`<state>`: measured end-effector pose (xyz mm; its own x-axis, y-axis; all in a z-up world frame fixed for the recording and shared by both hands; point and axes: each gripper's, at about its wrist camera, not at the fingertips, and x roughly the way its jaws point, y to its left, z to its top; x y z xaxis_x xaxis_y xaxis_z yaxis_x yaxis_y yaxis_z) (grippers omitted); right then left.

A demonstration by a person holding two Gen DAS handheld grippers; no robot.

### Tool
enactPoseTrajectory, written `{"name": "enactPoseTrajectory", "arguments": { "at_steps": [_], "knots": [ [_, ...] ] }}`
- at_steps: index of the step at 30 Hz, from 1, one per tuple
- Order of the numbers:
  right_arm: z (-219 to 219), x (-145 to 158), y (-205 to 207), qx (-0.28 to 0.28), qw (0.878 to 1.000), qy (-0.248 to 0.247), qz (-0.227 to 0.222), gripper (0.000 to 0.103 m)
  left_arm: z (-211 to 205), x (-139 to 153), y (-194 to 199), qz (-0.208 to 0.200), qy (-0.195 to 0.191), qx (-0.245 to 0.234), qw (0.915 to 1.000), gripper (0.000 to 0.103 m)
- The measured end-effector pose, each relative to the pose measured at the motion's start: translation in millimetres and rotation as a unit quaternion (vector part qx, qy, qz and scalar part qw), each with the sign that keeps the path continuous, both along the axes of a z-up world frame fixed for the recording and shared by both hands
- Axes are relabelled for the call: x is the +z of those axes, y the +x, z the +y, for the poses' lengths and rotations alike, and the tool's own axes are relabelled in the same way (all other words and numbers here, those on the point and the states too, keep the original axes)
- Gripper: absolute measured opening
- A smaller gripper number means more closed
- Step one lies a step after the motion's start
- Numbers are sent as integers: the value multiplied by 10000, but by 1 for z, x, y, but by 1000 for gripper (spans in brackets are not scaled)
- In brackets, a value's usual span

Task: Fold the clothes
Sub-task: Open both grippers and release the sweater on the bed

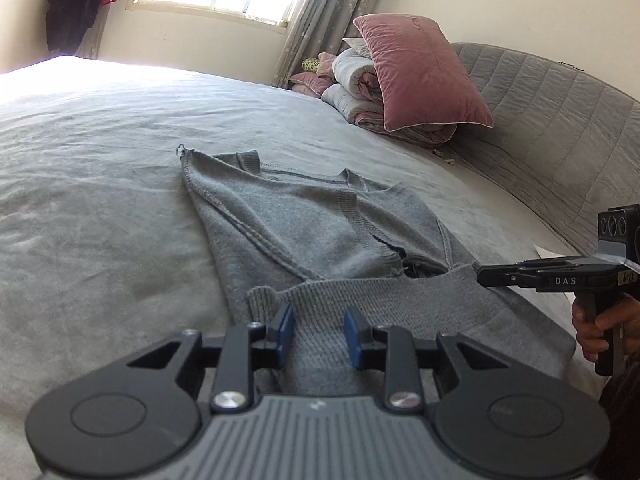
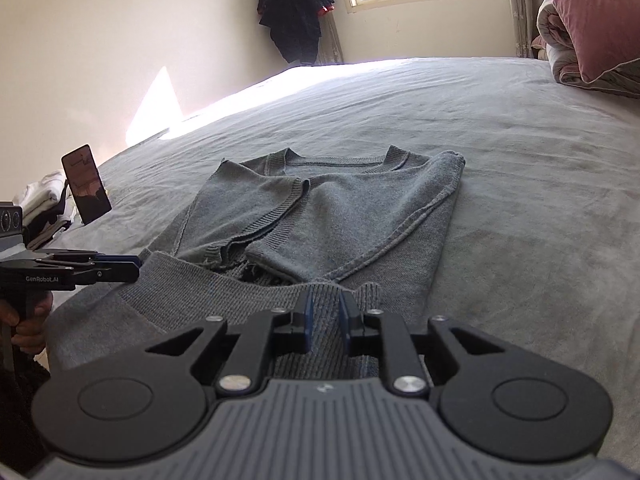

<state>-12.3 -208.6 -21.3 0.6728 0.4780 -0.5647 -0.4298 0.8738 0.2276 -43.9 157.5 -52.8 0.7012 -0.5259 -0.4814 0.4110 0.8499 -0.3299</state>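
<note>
A grey knitted sweater [image 1: 304, 224] [image 2: 340, 208] lies flat on the bed, sleeves folded across its body and neckline at the far end. Its ribbed hem [image 1: 380, 300] [image 2: 224, 300] lies nearest me. My left gripper [image 1: 319, 330] sits over the hem's left part, its blue pads apart, the knit lying loose between them. My right gripper [image 2: 325, 314] is over the hem's right part, its pads a narrow gap apart, with ribbed fabric between them but not pinched. From the side, the right gripper [image 1: 480, 276] and the left gripper [image 2: 136, 268] each point at a hem corner.
The grey bed sheet [image 1: 100, 200] spreads wide around the sweater. A pink pillow [image 1: 424, 76] and folded quilts [image 1: 352, 92] lean on the padded headboard [image 1: 560, 120]. A phone on a stand [image 2: 86, 184] and stacked clothes [image 2: 44, 200] sit at the bed's left edge.
</note>
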Motion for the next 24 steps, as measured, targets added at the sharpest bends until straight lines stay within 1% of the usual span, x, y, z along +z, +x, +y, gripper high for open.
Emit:
{"name": "enactPoseTrajectory", "arguments": {
  "at_steps": [3, 5, 7, 8, 9, 12, 15, 16, 18, 21, 24],
  "knots": [
    [-6, -3, -4, -4, 9999, 127, -30, 20, 13, -2, 0, 118, -384, 65, 9992, 28],
    [-9, 2, -8, -44, 9998, 209, 18, 22, 18, 2, -1, 244, -506, 180, 9983, 28],
    [-13, 9, -13, -108, 9993, 327, 113, 31, 18, 13, -3, 313, -448, 281, 9981, 29],
    [-15, 12, -15, -140, 9990, 386, 160, 44, 19, 20, -5, 329, -397, 311, 9982, 33],
    [-16, 15, -18, -173, 9986, 445, 207, 50, 19, 28, -6, 335, -341, 321, 9983, 34],
    [-21, 32, -30, -140, 9990, 374, 213, 50, 18, 55, -15, 194, -159, 171, 9995, 36],
    [-30, 49, -44, -149, 9987, 379, 296, 50, 14, 78, -30, 80, 101, -17, 9999, 41],
    [-32, 54, -50, -109, 9986, 409, 302, 50, 11, 84, -38, -8, 277, -98, 9996, 41],
    [-37, 63, -62, -17, 9988, 396, 302, 50, 5, 93, -54, -235, 674, -299, 9970, 48],
    [-37, 69, -79, 163, 9993, 143, 300, 50, -5, 96, -79, -485, 1209, -734, 9888, 51],
    [-27, 66, -94, 468, 9982, -276, 253, 51, -20, 87, -96, -548, 1573, -1301, 9774, 52]
  ]
}}
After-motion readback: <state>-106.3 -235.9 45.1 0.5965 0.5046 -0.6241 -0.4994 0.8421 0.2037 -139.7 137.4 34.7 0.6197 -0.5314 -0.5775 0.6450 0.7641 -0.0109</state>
